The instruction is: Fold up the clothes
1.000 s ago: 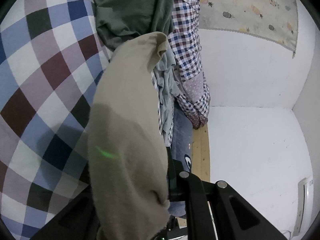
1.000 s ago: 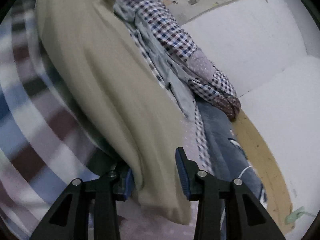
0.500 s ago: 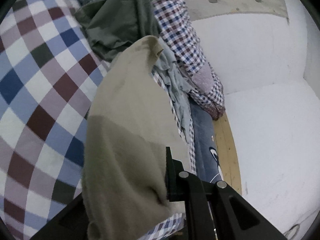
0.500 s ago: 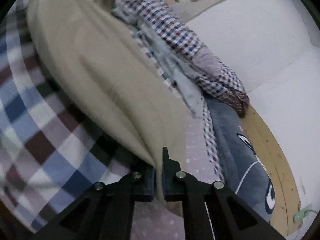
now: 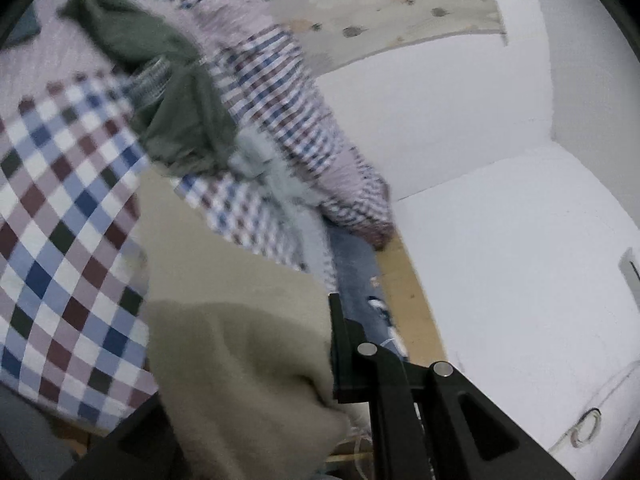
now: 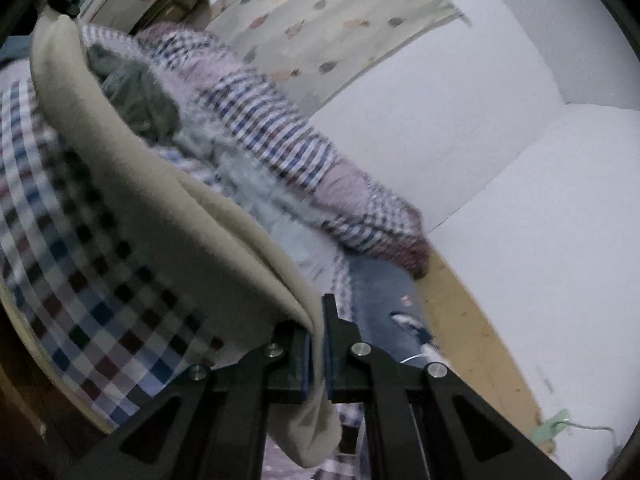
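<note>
Both grippers hold the same beige garment. In the right wrist view the right gripper (image 6: 316, 344) has its two blue-lined fingers pressed together on a folded edge of the beige cloth (image 6: 160, 184), which runs up and away to the left from the fingertips in a long doubled band, while a short end hangs down below the jaws. In the left wrist view the left gripper (image 5: 256, 360) is mostly buried: only its right finger (image 5: 340, 344) shows, touching the cloth's edge, and the cloth (image 5: 240, 340) drapes over where the other finger would be, so the left one grips the cloth, though how far the jaws have closed cannot be told. The cloth hangs lifted above a checked bedsheet (image 5: 60, 208) of blue, maroon and white squares. Behind it, along the far side of the bed, lies a heap of other clothes: a dark green garment (image 5: 176, 92), a plaid shirt (image 5: 280, 112) in purple, blue and white, a pale grey-blue piece (image 5: 276, 176) and a denim item (image 5: 356, 280) just beside the wooden bed edge (image 5: 408, 288). Beyond stands a white wall (image 5: 460, 112) with a patterned hanging (image 5: 380, 4) above. Both views are motion-blurred.
</note>
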Demonstrator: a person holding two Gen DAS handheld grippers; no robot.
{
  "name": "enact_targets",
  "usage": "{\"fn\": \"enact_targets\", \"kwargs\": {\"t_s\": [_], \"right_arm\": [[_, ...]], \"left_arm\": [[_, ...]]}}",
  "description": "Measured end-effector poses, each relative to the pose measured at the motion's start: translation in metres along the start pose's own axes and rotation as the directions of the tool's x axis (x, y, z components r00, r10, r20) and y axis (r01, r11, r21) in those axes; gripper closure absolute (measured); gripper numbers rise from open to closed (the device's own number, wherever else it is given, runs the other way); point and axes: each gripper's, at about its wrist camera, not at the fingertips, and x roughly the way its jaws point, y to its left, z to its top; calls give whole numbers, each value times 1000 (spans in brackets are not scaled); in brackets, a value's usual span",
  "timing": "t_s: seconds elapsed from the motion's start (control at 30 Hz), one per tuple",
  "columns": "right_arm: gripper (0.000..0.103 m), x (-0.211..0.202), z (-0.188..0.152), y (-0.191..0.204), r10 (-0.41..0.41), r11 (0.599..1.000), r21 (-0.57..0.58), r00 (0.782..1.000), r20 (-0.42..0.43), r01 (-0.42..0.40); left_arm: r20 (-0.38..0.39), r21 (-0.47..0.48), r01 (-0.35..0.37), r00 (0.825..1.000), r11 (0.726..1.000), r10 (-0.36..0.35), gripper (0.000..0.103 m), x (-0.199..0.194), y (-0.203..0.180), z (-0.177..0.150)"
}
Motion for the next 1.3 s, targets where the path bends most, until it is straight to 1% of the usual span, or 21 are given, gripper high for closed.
{"fn": "enact_targets", "kwargs": {"t_s": [0.17, 0.27, 0.3, 0.37, 0.5, 0.6, 0.67, 0.73, 0.8, 0.97, 1.07, 1.1, 1.13, 1.2, 1.23, 1.27, 1.3], "right_arm": [[100, -55, 31, -45, -67, 997, 43, 996, 51, 65], [100, -72, 45, -64, -86, 994, 67, 995, 59, 82], [100, -69, 47, -64, -77, 995, 68, 996, 51, 74], [100, -51, 46, -58, -38, 997, 66, 999, 23, 36], [100, -15, 46, -45, 41, 997, 66, 999, -35, -39], [100, 23, 43, -32, 104, 993, 63, 991, -82, -99], [100, 54, 43, -21, 139, 989, 56, 984, -115, -134], [100, 85, 43, -12, 173, 985, 50, 974, -147, -167], [100, 112, 45, -8, 199, 980, 47, 965, -173, -194], [100, 180, 51, 2, 267, 964, 45, 935, -234, -263], [99, 220, 56, 8, 320, 947, 59, 907, -274, -317], [99, 233, 57, 13, 341, 939, 63, 894, -290, -337], [96, 246, 57, 19, 360, 932, 64, 882, -305, -358], [84, 276, 56, 28, 399, 915, 89, 854, -335, -393], [70, 291, 56, 33, 412, 910, 107, 841, -351, -401], [64, 305, 55, 35, 420, 907, 135, 832, -362, -399], [64, 320, 54, 35, 429, 903, 172, 825, -369, -393]], "left_arm": [[0, 38, 44, 999, 998, -44, 96, -41, -64, 9], [-24, 47, 35, 999, 998, -34, 96, -53, -87, 14], [-33, 40, 27, 999, 999, -26, 96, -52, -89, 15], [-55, 23, -16, 998, 1000, 17, 96, -43, -82, 19], [-92, -41, -127, 988, 991, 123, 96, -12, -47, 27], [-117, -99, -225, 970, 969, 213, 96, 20, -11, 37], [-139, -141, -282, 955, 949, 263, 96, 46, 13, 47], [-161, -166, -332, 938, 929, 307, 96, 69, 28, 60], [-170, -177, -358, 929, 917, 329, 96, 88, 35, 73], [-222, -191, -424, 897, 885, 382, 95, 136, 44, 109], [-269, -211, -470, 871, 857, 411, 95, 165, 60, 125], [-291, -217, -488, 859, 845, 421, 95, 175, 68, 130], [-315, -223, -508, 845, 832, 432, 94, 185, 78, 136], [-357, -235, -544, 819, 806, 449, 94, 198, 96, 145], [-371, -250, -556, 811, 793, 452, 94, 203, 105, 149], [-375, -267, -561, 809, 784, 452, 94, 205, 113, 152], [-376, -283, -564, 809, 776, 451, 94, 207, 119, 155]]}}
